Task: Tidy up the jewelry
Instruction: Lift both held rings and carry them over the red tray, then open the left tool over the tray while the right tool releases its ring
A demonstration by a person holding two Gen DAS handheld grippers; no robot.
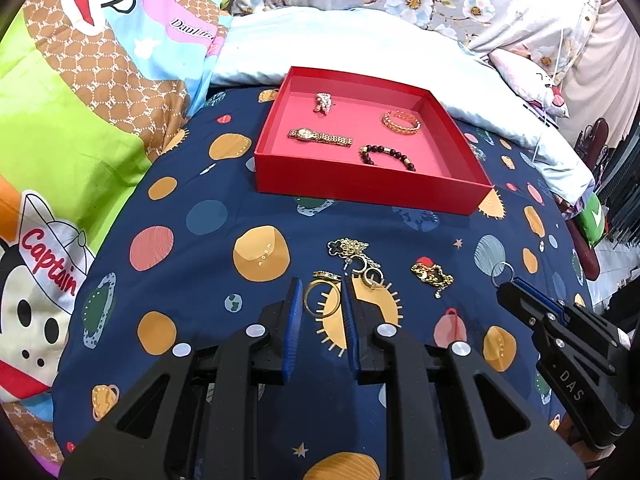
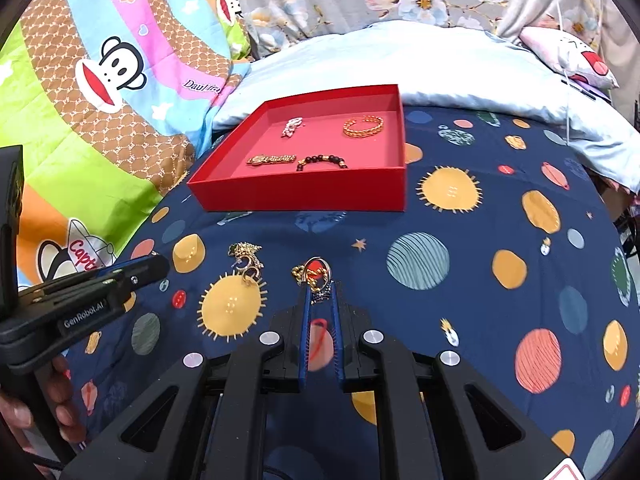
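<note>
A gold ring [image 1: 321, 295] with a decorated top sits pinched between the blue-padded fingers [image 1: 295, 320] of the left gripper [image 1: 320, 294], lifted above the bed's navy planet-print sheet [image 1: 200, 248]. A second ring [image 2: 317, 276], thin and silvery-gold, is clamped at the fingertips of the right gripper [image 2: 319, 292], whose fingers [image 2: 304, 320] are pressed nearly together around its lower edge. From the left wrist view, the right gripper [image 1: 510, 284] appears off to the right with that ring [image 1: 502, 271] sticking out of its tip.

Both grippers slope downward toward the bed. In the right wrist view, the left gripper [image 2: 132, 270] reaches in from the left edge, and a person's hand [image 2: 60, 404] wraps its black handle at the lower left.

Just ahead of the left fingers lies a tangle of gold chain and earrings [image 1: 358, 260]. To its right, between the two grippers, is a small gold chain piece [image 1: 432, 274].

Farther ahead of both sets of fingers stands a shallow red box [image 1: 372, 192]. Inside it lie a gold watch [image 1: 320, 136], a dark beaded bracelet [image 1: 386, 156], a gold chain bangle [image 1: 401, 121] and a small pale sparkly piece [image 1: 323, 102].

Beyond the box is a pale blue pillow [image 1: 360, 44], and to the left a bright cartoon monkey blanket [image 1: 80, 100].
</note>
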